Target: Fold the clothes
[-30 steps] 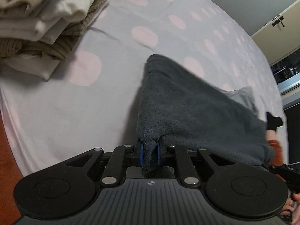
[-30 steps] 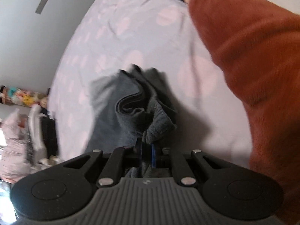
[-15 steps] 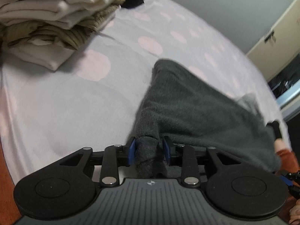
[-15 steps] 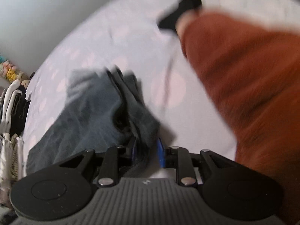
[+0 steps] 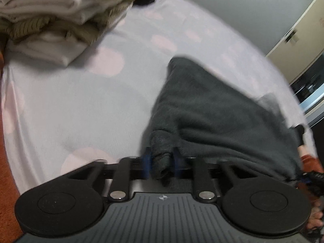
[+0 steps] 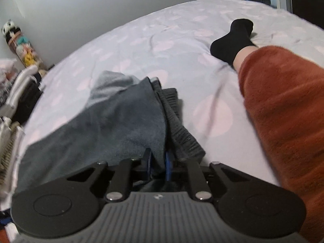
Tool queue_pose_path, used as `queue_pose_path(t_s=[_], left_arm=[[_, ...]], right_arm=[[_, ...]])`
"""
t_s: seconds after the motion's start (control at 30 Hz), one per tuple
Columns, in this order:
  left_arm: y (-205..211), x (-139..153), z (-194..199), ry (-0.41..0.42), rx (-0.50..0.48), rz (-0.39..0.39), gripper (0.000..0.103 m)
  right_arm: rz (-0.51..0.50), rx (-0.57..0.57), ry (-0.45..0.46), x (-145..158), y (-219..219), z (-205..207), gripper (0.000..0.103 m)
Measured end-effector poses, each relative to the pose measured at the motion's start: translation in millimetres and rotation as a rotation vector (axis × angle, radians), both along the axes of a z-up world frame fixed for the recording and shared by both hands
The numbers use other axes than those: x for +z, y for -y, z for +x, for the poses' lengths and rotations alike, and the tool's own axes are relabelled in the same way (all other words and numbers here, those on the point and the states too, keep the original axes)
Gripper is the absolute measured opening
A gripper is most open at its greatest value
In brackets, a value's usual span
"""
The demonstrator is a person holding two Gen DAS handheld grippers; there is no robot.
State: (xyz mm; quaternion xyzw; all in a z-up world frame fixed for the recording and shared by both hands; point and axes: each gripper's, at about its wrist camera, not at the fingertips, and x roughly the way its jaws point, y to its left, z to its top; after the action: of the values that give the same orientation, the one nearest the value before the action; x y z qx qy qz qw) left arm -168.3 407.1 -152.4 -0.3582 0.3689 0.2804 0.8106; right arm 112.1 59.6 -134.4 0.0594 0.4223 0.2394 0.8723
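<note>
Garment: a dark grey fleece garment [image 5: 212,109] lies on the bed, draped in a slack sheet between the two hand-held grippers; in the right wrist view [image 6: 113,121] its bulk runs toward the bed's left edge, with a ribbed band on its right side.
Bed: a pale lilac sheet with pink dots [image 5: 81,101] carries everything.
Left hand-held gripper [image 5: 161,163]: black with blue pads; a bunched corner of the garment sits between the pads, and the jaws are closing on it, grasping the cloth.
Right hand-held gripper [image 6: 159,163]: same build; a fold of the garment passes between its blue pads, and the jaws are closing on it, grasping the cloth.
Folded stack: cream and olive-striped folded clothes [image 5: 60,20] are piled at the bed's far left corner in the left wrist view, well apart from the garment.
Person: a leg in rust-orange fleece trousers [image 6: 283,121] with a black sock [image 6: 232,40] rests on the bed, to the right of the garment.
</note>
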Motion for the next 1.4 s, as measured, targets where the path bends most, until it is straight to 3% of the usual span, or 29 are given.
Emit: queue_pose_path(t_s=[0.2, 0.37, 0.47, 0.6, 0.67, 0.7, 0.73, 0.8, 0.83, 0.97, 1.17, 1.33, 1.4], left_arm=[[14, 1, 9, -0.098, -0.053, 0.074, 0.019], [23, 17, 1, -0.033, -0.055, 0.162, 0.021], [31, 31, -6, 0.046, -0.046, 0.256, 0.026], [40, 42, -2, 0.097, -0.024, 0.403, 0.055], [40, 42, 4, 0.113, -0.030, 0.422, 0.059], [40, 40, 9, 0.107, -0.026, 0.426, 0.062], [40, 39, 14, 0.101, -0.021, 0.430, 0.066], [37, 34, 24, 0.083, -0.011, 0.435, 0.066], [34, 32, 29, 0.079, -0.007, 0.439, 0.066], [26, 27, 39, 0.070, 0.019, 0.467, 0.072], [4, 9, 46, 0.033, 0.040, 0.406, 0.072], [-6, -1, 50, 0.002, 0.047, 0.365, 0.072], [-7, -3, 51, -0.006, 0.048, 0.354, 0.072]], right_arm=[[-0.095, -0.022, -0.001, -11, -5, 2, 0.014], [-0.076, -0.018, 0.083, 1, -5, -10, 0.022], [-0.024, -0.031, 0.171, 13, 1, -22, 0.038], [0.008, -0.036, 0.255, 24, -3, -30, 0.067], [0.013, -0.028, 0.271, 26, -9, -32, 0.080], [0.012, -0.033, 0.293, 26, -11, -34, 0.080], [-0.012, -0.049, 0.345, 26, -15, -36, 0.082], [-0.060, -0.079, 0.445, 25, -23, -40, 0.101], [-0.087, -0.071, 0.462, 25, -29, -37, 0.103], [-0.123, 0.007, 0.408, 23, -45, -15, 0.102], [-0.130, 0.003, 0.257, -6, -56, 11, 0.102], [-0.125, -0.002, 0.037, -38, -53, 30, 0.102], [-0.128, 0.001, 0.036, -41, -54, 30, 0.103]])
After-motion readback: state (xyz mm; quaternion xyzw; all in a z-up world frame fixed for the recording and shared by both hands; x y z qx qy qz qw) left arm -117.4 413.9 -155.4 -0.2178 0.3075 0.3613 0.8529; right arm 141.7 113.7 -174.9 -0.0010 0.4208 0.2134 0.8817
